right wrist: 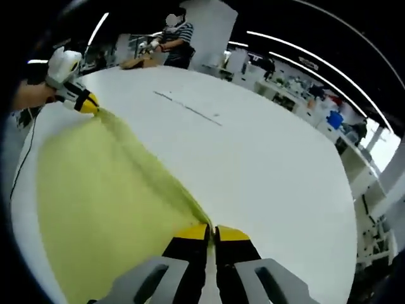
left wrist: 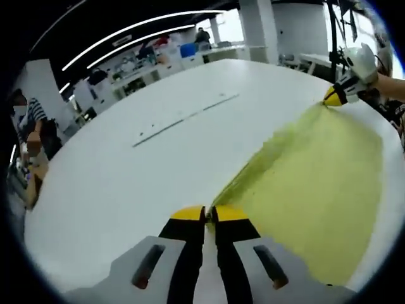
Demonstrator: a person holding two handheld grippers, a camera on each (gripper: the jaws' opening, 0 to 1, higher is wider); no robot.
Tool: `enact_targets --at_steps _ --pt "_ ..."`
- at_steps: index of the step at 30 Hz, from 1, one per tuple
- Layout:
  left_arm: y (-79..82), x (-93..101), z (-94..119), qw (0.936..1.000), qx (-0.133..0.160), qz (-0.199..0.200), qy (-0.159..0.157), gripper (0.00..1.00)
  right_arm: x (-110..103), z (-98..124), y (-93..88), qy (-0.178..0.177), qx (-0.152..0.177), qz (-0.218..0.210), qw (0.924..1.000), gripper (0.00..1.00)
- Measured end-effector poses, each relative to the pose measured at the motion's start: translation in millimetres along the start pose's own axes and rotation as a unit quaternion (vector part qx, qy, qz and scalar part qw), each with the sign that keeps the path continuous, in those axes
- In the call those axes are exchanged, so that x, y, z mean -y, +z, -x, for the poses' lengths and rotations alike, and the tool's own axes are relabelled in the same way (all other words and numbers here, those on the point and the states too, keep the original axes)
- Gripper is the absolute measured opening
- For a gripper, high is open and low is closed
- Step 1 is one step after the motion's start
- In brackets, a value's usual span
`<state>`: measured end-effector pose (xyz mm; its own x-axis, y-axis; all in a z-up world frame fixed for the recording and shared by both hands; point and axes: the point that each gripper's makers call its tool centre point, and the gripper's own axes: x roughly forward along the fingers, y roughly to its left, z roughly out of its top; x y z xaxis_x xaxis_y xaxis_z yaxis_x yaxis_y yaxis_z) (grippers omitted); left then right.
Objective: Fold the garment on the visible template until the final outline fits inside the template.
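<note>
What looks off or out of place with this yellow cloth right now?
No damage or spill stands out. The yellow garment is pulled taut between the left gripper and the right gripper, each shut on one end of the same edge, which is bunched into a ridge. No template outline is discernible on the white table.

Thin, matt yellow-green cloth garment (left wrist: 316,171) lies on a smooth white table (left wrist: 158,158) with slight sheen.

Opposed low views across garment (left wrist: 316,171)
</note>
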<state>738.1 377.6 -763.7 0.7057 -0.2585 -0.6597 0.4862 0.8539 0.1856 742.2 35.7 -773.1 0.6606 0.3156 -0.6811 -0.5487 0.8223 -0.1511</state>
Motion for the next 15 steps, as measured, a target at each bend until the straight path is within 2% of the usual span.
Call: enact_targets --at_steps 3,6,10,13,15 --pt "2.9 -4.7 2.5 0.9999 0.01 0.005 0.007 0.09 4.3 1.5 -0.2 -0.008 0.002 -0.023 0.9997 0.03" --pt "4.8 -5.9 8.2 0.9998 0.02 0.01 0.005 0.2 5.7 3.6 -0.6 -0.013 0.001 -0.021 0.9997 0.1" --pt "6.2 -5.5 16.0 0.9994 0.028 0.019 -0.006 0.24 4.8 8.6 1.7 -0.006 0.005 -0.038 0.9992 0.26" --pt "7.3 -2.0 23.2 0.9989 0.034 0.025 -0.02 0.31 -2.5 13.6 3.5 0.014 0.007 -0.069 0.9975 0.37" --pt "5.6 1.8 28.0 0.9979 0.033 0.044 -0.033 0.36 -5.8 16.9 3.3 0.02 0.004 -0.074 0.997 0.44"
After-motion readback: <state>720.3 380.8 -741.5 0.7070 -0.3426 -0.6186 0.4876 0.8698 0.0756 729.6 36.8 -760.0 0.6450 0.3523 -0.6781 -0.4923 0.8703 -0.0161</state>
